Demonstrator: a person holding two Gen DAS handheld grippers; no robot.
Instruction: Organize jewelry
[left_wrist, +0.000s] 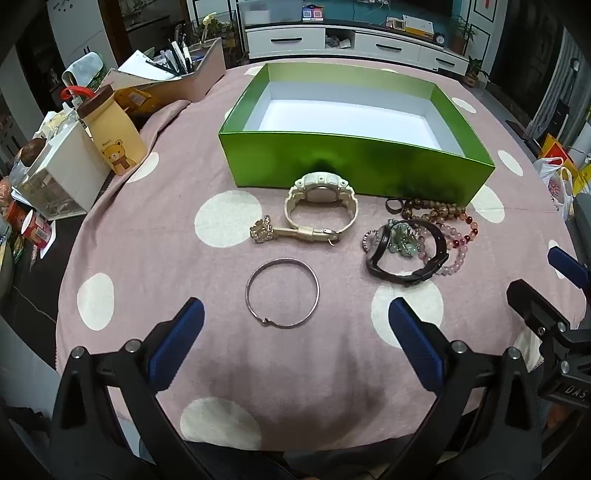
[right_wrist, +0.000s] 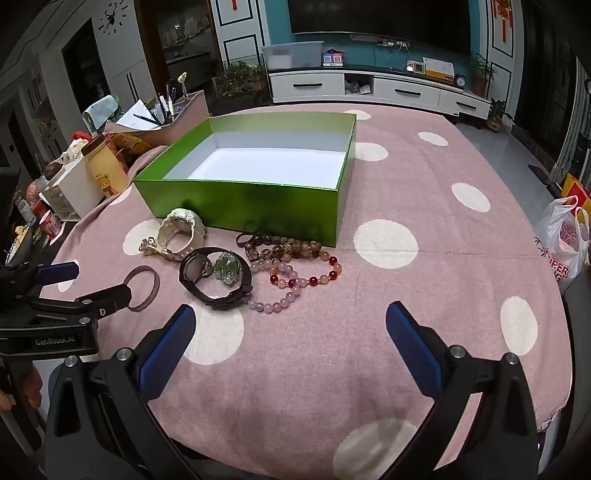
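Observation:
A green box (left_wrist: 351, 164) with a white, empty inside stands open on the pink dotted tablecloth (left_wrist: 184, 280). Before it lie a white watch (left_wrist: 319, 195), a gold brooch (left_wrist: 262, 230), a silver bangle (left_wrist: 282, 260), a black watch (left_wrist: 410, 275) around green jade pieces (left_wrist: 402, 240), and several bead bracelets (left_wrist: 458, 236). My left gripper (left_wrist: 295, 332) hangs open just short of the bangle, nothing between its fingers. My right gripper (right_wrist: 291, 332) is open over bare cloth, near the bead bracelets (right_wrist: 291, 280) and black watch (right_wrist: 199, 267). The right wrist view also shows the left gripper (right_wrist: 85, 284) beside the bangle (right_wrist: 158, 284).
A yellow bear bottle (left_wrist: 114, 136), a white drawer unit (left_wrist: 62, 173), a pen holder (left_wrist: 199, 70) and snack packets crowd the table's left side. A plastic bag (right_wrist: 565, 240) hangs off the right edge. A TV cabinet (right_wrist: 380, 88) stands beyond the table.

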